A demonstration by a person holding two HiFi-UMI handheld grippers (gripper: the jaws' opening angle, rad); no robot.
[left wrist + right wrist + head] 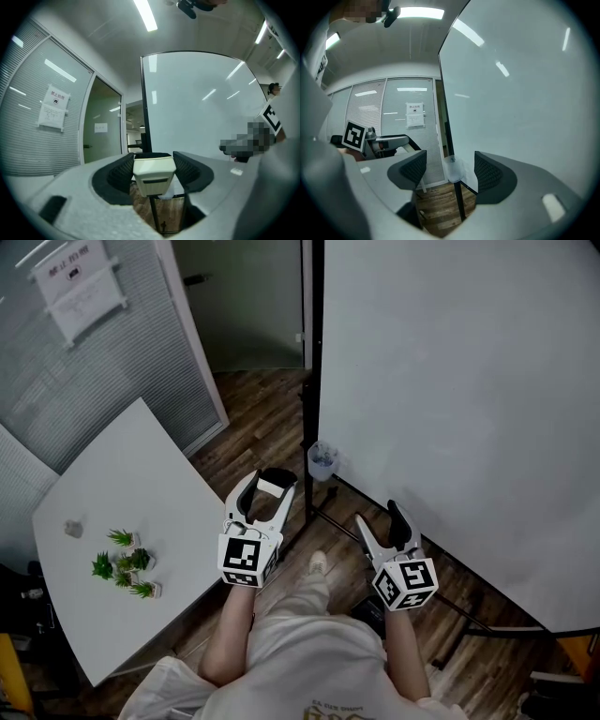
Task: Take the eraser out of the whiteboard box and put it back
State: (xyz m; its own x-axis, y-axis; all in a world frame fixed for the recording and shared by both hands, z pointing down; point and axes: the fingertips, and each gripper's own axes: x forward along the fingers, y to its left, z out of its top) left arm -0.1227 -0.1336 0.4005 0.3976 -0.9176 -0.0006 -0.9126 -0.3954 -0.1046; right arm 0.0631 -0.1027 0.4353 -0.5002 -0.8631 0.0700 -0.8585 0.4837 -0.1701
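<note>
A white eraser (273,487) sits between the jaws of my left gripper (270,482), which is shut on it. In the left gripper view the eraser (153,174) fills the gap between the black pads, held level. The clear whiteboard box (322,460) hangs at the lower left corner of the whiteboard (450,409), just beyond and to the right of the eraser; it also shows as the box (453,168) in the right gripper view. My right gripper (379,515) stands open and empty below the board's lower edge, jaws wide apart.
A white table (66,512) with small green plants (125,563) stands at the left. Behind it is a glass partition with a paper notice (80,282) and a doorway. The whiteboard's black stand post (307,418) and foot rails run across the wooden floor (262,409).
</note>
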